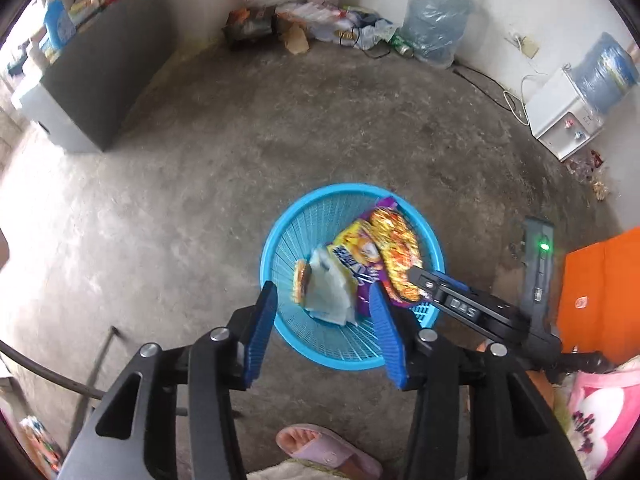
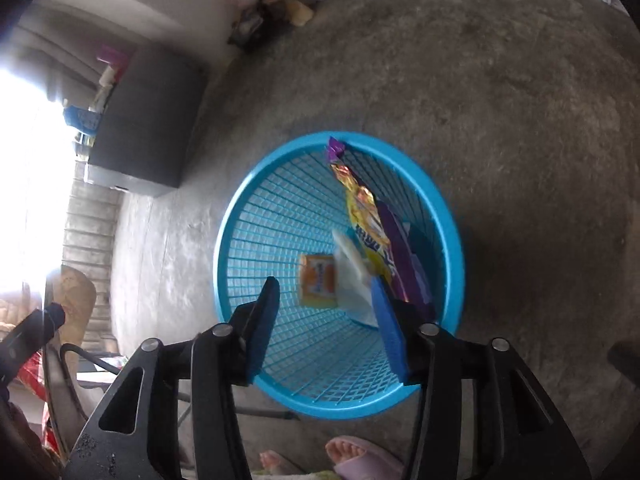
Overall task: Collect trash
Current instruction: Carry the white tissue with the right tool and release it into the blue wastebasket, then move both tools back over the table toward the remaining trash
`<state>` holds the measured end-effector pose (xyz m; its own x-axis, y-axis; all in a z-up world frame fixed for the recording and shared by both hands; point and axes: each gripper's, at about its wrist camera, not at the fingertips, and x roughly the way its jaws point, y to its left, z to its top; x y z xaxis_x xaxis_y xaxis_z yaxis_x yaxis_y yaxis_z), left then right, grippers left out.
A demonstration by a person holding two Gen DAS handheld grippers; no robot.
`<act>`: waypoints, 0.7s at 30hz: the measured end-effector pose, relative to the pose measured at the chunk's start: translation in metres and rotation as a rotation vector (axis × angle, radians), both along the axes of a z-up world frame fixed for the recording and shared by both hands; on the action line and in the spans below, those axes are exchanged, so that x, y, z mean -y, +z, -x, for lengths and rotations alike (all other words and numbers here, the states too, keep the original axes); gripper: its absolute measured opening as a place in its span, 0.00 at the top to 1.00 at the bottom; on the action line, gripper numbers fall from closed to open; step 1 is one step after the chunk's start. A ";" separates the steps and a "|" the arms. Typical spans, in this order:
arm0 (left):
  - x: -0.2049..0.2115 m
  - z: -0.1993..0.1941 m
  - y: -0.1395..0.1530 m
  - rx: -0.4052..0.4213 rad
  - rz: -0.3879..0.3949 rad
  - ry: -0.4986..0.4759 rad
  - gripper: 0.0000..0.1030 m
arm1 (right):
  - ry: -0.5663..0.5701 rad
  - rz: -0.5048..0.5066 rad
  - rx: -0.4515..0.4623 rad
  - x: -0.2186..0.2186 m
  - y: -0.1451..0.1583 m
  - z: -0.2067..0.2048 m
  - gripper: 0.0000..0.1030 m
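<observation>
A blue mesh basket (image 1: 292,224) stands on the concrete floor. It holds a yellow-purple snack wrapper (image 1: 394,248), a white plastic bag (image 1: 328,288) and a small orange packet (image 1: 301,280). My left gripper (image 1: 324,300) is open and empty above the basket's near rim. In the right wrist view my right gripper (image 2: 324,292) is open and empty over the basket (image 2: 248,208), with the wrapper (image 2: 366,208), white bag (image 2: 352,272) and orange packet (image 2: 318,280) below it. The right gripper's body (image 1: 460,300) reaches over the basket from the right in the left wrist view.
A grey cabinet (image 1: 100,80) stands at the left. A trash pile (image 1: 320,24) and a water jug (image 1: 436,16) sit by the far wall. A white dispenser (image 1: 560,120) is at the right, an orange box (image 1: 600,288) nearer. My slippered foot (image 1: 324,448) is below.
</observation>
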<state>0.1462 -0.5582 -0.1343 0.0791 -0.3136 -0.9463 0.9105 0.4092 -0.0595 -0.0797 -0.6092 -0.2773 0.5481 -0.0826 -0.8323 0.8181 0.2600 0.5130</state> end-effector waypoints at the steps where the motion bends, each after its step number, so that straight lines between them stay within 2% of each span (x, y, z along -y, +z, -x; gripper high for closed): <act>1: -0.001 0.003 0.004 0.015 0.006 -0.006 0.54 | -0.003 0.017 0.000 -0.001 0.004 0.003 0.53; 5: -0.010 0.009 0.028 0.030 0.049 -0.004 0.52 | -0.018 0.064 0.022 -0.010 0.032 0.006 0.53; 9: -0.033 0.014 0.065 0.072 0.118 0.007 0.46 | -0.010 0.159 0.036 -0.031 0.078 0.002 0.49; 14: -0.085 0.020 0.115 0.153 0.193 0.045 0.40 | 0.020 0.307 0.041 -0.076 0.146 -0.001 0.33; 18: -0.137 0.019 0.150 0.205 0.246 0.117 0.34 | 0.075 0.413 0.039 -0.113 0.194 -0.005 0.22; 21: -0.180 0.019 0.172 0.246 0.279 0.190 0.31 | 0.115 0.459 0.022 -0.134 0.217 -0.013 0.16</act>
<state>0.1271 -0.3780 0.0380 0.3730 -0.5136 -0.7727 0.8213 0.5702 0.0175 -0.0664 -0.4752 -0.0607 0.5927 -0.3769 -0.7118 0.7608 0.5522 0.3411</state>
